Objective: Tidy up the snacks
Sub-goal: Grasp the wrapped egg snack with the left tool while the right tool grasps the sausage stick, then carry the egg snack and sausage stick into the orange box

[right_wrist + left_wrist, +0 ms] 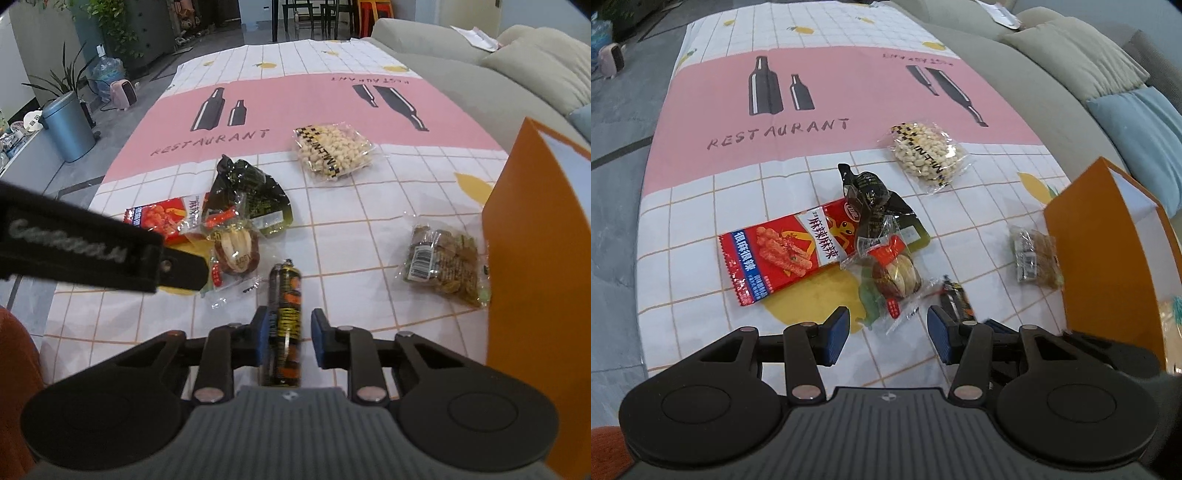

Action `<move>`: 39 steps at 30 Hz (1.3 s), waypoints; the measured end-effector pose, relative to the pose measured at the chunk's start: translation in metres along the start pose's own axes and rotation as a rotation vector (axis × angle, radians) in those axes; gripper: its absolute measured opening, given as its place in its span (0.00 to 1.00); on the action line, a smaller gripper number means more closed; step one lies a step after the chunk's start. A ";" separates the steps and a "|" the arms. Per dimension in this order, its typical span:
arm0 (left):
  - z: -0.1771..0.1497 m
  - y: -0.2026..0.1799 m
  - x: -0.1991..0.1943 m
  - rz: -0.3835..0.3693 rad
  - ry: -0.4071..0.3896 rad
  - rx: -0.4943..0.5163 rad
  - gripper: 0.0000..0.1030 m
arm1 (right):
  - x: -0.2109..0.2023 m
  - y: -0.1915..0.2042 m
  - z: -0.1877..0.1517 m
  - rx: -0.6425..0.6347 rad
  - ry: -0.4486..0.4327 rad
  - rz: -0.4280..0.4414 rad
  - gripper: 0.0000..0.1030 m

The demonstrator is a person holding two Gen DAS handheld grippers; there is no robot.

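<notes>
One snack stick [284, 314] lengthwise between right fingers [320, 339], barely apart, pointing away; left fingers [838, 332] apart.

Table [369, 229] under a pink-and-white checked cloth [295, 99] printed with bottles, bearing: clear bag of pale nuts [332, 151], red spicy-snack pack [783, 254], black wrapper [247, 188], clear-wrapped round snack [234, 251], dark stick pack [284, 325], brown-snack bag [443, 262], orange box [535, 280].

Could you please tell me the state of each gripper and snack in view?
Left gripper: jaws open, empty.
Right gripper: jaws open around stick snack.
Stick snack: lying flat, ungripped.
Orange bag: upright, top open.
Red packet: flat, partly under black packet.
Nut pack: flat, alone.
</notes>
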State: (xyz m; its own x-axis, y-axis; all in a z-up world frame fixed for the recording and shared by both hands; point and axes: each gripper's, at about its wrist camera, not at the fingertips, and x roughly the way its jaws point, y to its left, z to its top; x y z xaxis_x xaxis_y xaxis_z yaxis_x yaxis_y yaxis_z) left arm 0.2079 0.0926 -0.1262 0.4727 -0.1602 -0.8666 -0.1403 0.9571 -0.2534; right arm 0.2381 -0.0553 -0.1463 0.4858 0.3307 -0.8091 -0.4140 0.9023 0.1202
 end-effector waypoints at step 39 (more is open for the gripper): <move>-0.031 -0.017 0.021 0.054 0.151 0.053 0.43 | -0.009 -0.025 -0.022 0.068 0.146 0.019 0.20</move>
State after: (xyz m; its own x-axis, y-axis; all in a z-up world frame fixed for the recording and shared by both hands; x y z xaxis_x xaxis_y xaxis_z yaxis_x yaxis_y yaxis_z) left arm 0.1931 0.0650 -0.1535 0.3288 -0.1387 -0.9342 -0.1136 0.9762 -0.1849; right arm 0.2273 -0.0868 -0.1547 0.3597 0.3086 -0.8806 -0.3669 0.9145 0.1706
